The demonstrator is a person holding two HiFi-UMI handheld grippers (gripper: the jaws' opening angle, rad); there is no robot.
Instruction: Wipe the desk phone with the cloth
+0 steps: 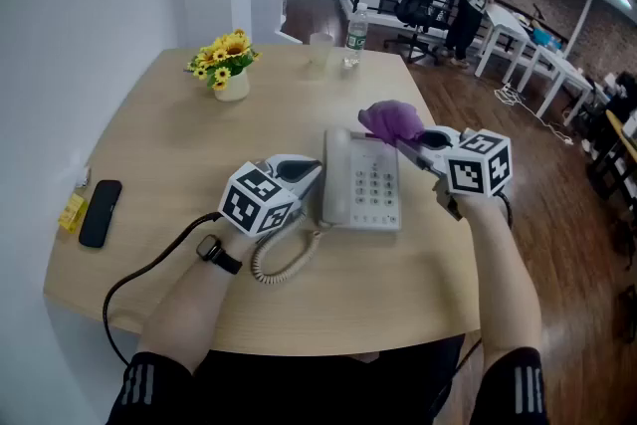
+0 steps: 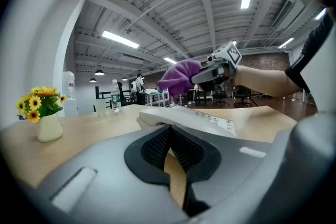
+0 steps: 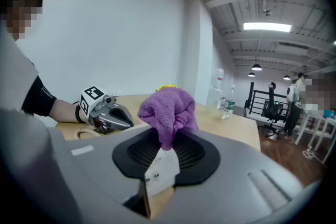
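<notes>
A white desk phone (image 1: 360,182) lies in the middle of the wooden table, its handset on the left side. My right gripper (image 1: 416,138) hovers over the phone's far right corner, shut on a bunched purple cloth (image 1: 391,120). In the right gripper view the cloth (image 3: 167,110) bulges out of the jaws, with a white tag (image 3: 160,170) hanging below it. My left gripper (image 1: 309,172) rests on the table against the phone's left edge, shut with nothing in it. In the left gripper view the phone (image 2: 189,118) lies just ahead, with the cloth (image 2: 180,77) above it.
The phone's coiled cord (image 1: 284,259) loops toward me beside my left hand. A vase of yellow flowers (image 1: 227,65) stands far left, a water bottle (image 1: 356,30) and a cup (image 1: 319,50) at the far edge. A black handset-like device (image 1: 100,212) lies near the left edge.
</notes>
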